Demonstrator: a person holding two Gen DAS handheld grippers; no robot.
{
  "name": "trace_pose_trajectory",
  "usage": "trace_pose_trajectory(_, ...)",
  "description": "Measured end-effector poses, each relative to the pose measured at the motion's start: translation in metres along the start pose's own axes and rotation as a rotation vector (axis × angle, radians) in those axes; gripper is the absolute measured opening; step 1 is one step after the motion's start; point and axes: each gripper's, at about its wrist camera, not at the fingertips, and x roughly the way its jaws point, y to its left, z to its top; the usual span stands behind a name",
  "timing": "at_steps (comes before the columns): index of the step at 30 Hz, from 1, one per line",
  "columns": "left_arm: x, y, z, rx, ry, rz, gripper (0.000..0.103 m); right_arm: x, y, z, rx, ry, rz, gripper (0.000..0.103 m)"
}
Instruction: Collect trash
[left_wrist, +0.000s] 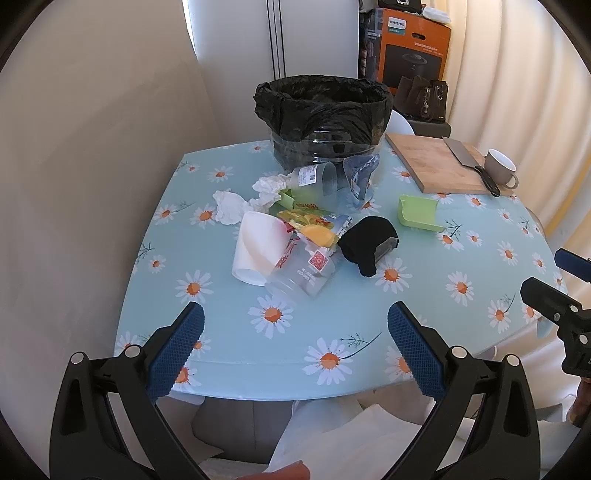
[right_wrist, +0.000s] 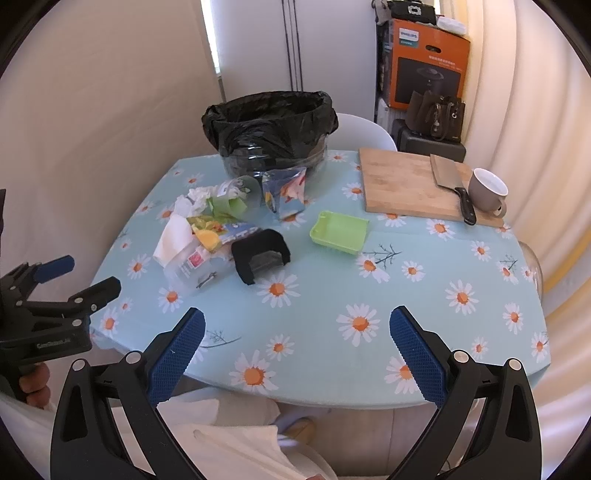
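A bin lined with a black bag (left_wrist: 322, 107) (right_wrist: 269, 127) stands at the table's far side. In front of it lies a trash pile: crumpled tissues (left_wrist: 231, 205), a white paper cup (left_wrist: 258, 247) (right_wrist: 173, 236), clear plastic cups (left_wrist: 303, 275), yellow snack wrappers (left_wrist: 314, 225), a clear torn bag (left_wrist: 360, 177) and a black sock-like item (left_wrist: 367, 242) (right_wrist: 260, 254). My left gripper (left_wrist: 295, 347) is open and empty above the table's near edge. My right gripper (right_wrist: 297, 350) is open and empty, also near the front edge.
A green plastic tray (left_wrist: 419, 214) (right_wrist: 340, 232) lies right of the pile. A wooden cutting board (right_wrist: 413, 184) with a cleaver (right_wrist: 452, 181) and a grey mug (right_wrist: 485, 192) sit at the back right. A white chair (right_wrist: 364, 131) stands behind the table.
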Motion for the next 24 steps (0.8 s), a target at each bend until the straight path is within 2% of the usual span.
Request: trace_pose_trajectory(24, 0.0, -0.0059, 0.0006, -0.013, 0.01, 0.025, 0.097, 0.0047, -0.0043, 0.0018, -0.03, 0.005, 0.022, 0.096)
